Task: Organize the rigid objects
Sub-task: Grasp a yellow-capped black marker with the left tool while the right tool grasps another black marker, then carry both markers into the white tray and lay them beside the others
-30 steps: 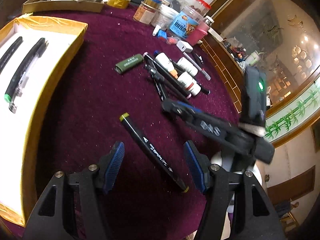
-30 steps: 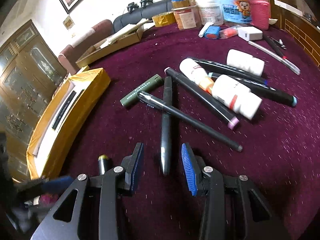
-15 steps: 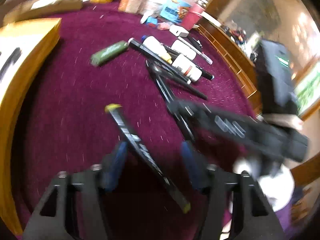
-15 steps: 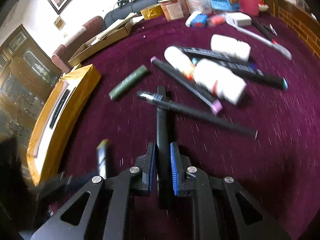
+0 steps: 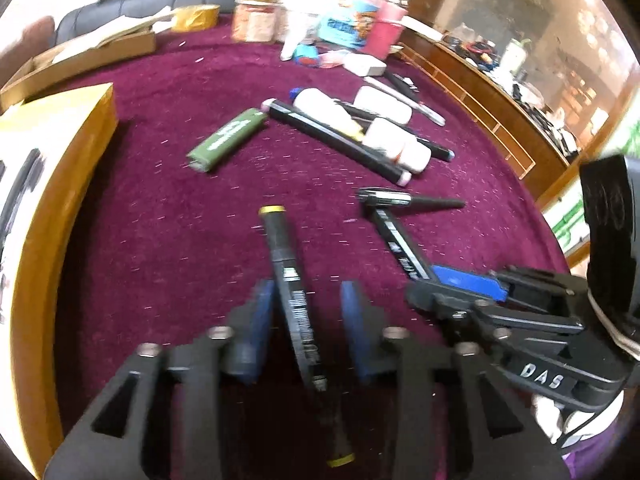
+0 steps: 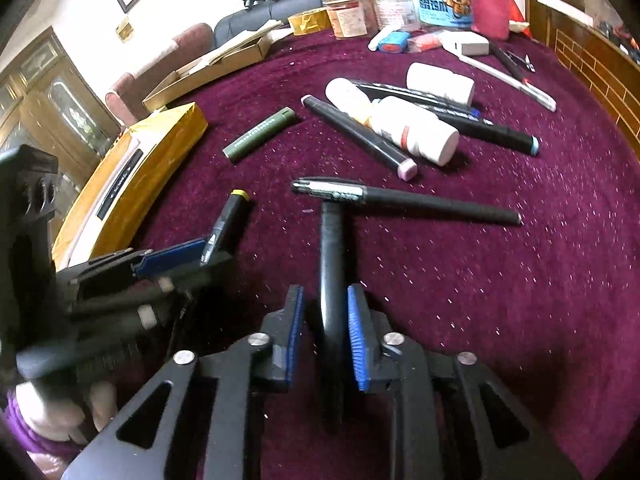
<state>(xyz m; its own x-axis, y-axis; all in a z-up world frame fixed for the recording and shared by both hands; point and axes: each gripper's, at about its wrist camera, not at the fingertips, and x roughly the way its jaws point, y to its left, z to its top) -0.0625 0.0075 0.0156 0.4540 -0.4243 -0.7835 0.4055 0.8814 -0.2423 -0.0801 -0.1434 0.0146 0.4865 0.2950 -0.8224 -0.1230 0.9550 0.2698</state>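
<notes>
My left gripper [image 5: 306, 320] straddles a black marker with yellow ends [image 5: 292, 288] on the maroon cloth; the left pad touches it, and a gap shows at the right pad. The marker also shows in the right wrist view [image 6: 224, 224]. My right gripper [image 6: 324, 320] is shut on a black pen [image 6: 332, 264] that points away from me. Another black pen [image 6: 400, 200] lies crosswise just beyond it. A green lighter [image 6: 260, 134], a pink-tipped marker [image 6: 360, 138] and white bottles [image 6: 416, 132] lie further back.
A yellow box [image 5: 60, 184] holding black pens stands at the left. A cardboard box [image 6: 208, 68] and several jars and containers [image 6: 400, 4] stand at the back. A wooden ledge [image 5: 480, 100] borders the cloth on the right.
My right gripper closed on the black pen. My left gripper moved forward over the yellow-ended marker and narrowed around it. The crosswise pen now lies beyond the held pen.
</notes>
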